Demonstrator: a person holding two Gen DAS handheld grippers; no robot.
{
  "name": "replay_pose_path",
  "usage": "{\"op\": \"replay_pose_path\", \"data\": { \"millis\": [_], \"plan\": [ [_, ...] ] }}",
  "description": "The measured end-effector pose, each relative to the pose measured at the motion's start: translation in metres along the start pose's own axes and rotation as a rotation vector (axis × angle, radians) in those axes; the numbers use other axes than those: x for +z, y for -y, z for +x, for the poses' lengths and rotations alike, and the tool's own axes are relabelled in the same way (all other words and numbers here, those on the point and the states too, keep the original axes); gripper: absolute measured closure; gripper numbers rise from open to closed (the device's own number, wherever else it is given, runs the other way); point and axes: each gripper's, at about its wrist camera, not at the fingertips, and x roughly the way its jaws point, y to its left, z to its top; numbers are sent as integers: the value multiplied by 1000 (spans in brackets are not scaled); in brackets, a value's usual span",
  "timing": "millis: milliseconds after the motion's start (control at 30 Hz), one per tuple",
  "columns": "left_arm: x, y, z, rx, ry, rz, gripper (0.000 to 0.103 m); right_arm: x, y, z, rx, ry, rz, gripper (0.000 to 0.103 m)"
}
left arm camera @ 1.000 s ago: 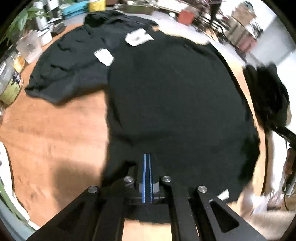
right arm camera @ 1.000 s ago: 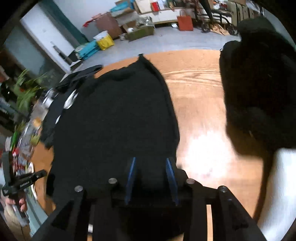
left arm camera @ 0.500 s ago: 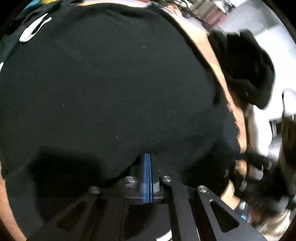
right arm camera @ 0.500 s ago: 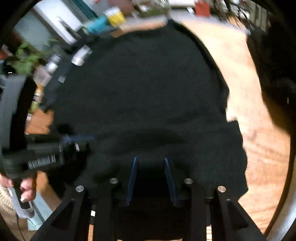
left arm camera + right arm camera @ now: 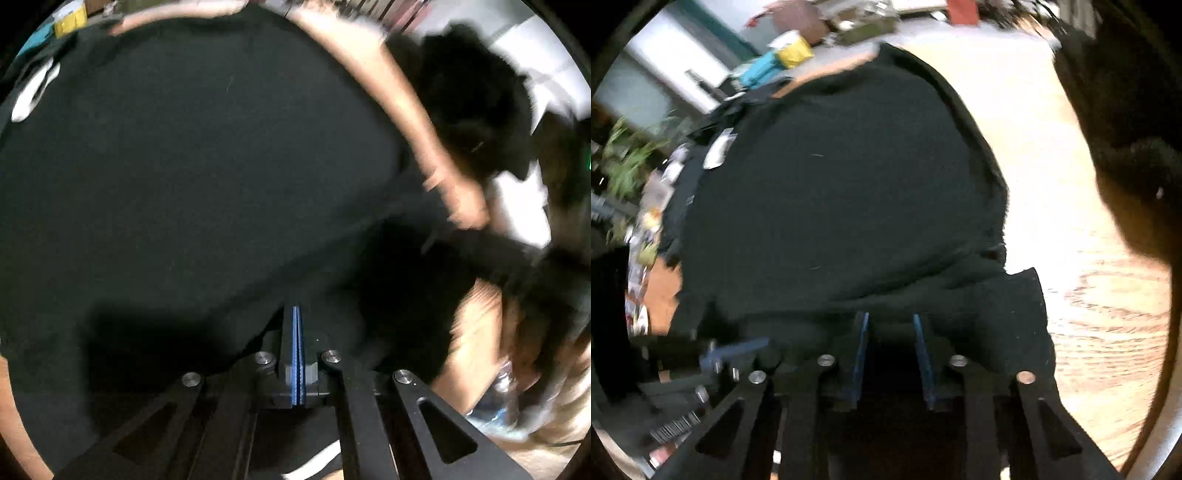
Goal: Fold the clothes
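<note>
Black cotton T-shirt (image 5: 842, 192) spread on the wooden worktop (image 5: 1082, 295), both grippers at its near hem.
Left gripper (image 5: 296, 314) fingers are pinched together on the hem; right gripper (image 5: 891, 321) fingers are closing, a fold of hem between them.

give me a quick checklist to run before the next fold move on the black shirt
1. Left tool shut: ok, its blue pads are pressed together, at the near edge of the black cotton shirt. Whether cloth is pinched between them: cannot tell.
2. Right tool gripping: not ok yet, its jaws are closing with a gap left, and dark shirt cloth lies between them.
3. Shirt lying flat on the wooden table: ok over most of it; the near hem is bunched.
4. Table beside the shirt on the right: ok, bare wood.
5. Dark heap of other clothes apart from the shirt: ok.
</note>
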Motion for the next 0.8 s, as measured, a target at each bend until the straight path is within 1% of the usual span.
{"op": "replay_pose_path", "data": {
  "millis": [33, 100, 133, 200, 233, 267, 333, 400, 433, 467, 500, 533, 600, 633, 667, 700, 733, 800],
  "plan": [
    [-4, -3, -1, -7, 9, 3, 100, 0, 3, -2, 19, -4, 25, 85],
    [-4, -6, -8, -22, -7, -27, 100, -1, 9, -6, 57, -9, 71, 83],
    [-2, -5, -14, -30, 19, -27, 100, -6, 8, -11, 68, 2, 62, 78],
    [3, -11, -21, -28, 55, -45, 100, -17, -1, -28, 26, 31, -3, 78],
    [6, -15, -21, -20, 67, -61, 100, -27, 4, -30, -8, 26, -22, 76],
    [9, -21, -22, -12, 76, -78, 100, -29, 4, -22, -29, 0, -22, 77],
    [10, -34, -12, -1, 36, -134, 100, -36, 5, -8, -69, -43, -24, 81],
    [13, -30, -21, -39, 53, -145, 100, -30, -8, -10, -92, -15, -51, 79],
    [15, -28, -26, -57, 64, -148, 100, -16, -21, -6, -88, -6, -62, 75],
    [18, -21, -34, -62, 102, -121, 100, -18, -25, -13, -62, 6, -80, 76],
    [23, -14, -30, -65, 109, -107, 100, -19, -30, -18, -41, 13, -98, 76],
    [26, -13, -27, -72, 104, -111, 100, -22, -36, -17, -48, -1, -120, 77],
    [29, -16, -17, -109, 76, -136, 100, -28, -41, -3, -93, -39, -152, 77],
    [33, -14, 2, -99, 62, -141, 100, -31, -42, 3, -115, -50, -167, 78],
    [35, -13, 4, -95, 67, -141, 100, -33, -46, 0, -124, -40, -185, 76],
    [36, -12, 6, -91, 71, -141, 100, -33, -50, -3, -128, -56, -196, 76],
    [38, -9, 1, -83, 73, -139, 100, -31, -50, -10, -114, -42, -188, 76],
    [39, -6, -18, -118, 111, -112, 100, -26, -49, -25, -89, -13, -167, 78]
  ]
}}
